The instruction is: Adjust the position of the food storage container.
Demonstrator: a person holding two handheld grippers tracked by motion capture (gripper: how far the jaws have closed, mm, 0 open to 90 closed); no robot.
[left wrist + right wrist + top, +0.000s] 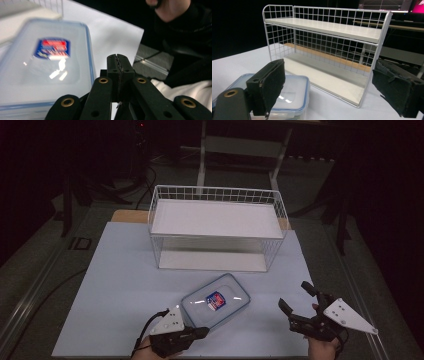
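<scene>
My left gripper (202, 332) has its jaws pressed flat together with nothing between them — it sits just beside the near left corner of the clear container (216, 301), whose blue-rimmed lid carries a red and blue label. My right gripper (296, 297) is spread wide and empty, off to the container's right. The container lies on the white table (115, 285), in front of the white wire shelf (217, 227).

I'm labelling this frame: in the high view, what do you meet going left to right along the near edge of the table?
Left gripper → clear lidded container → right gripper.
</scene>
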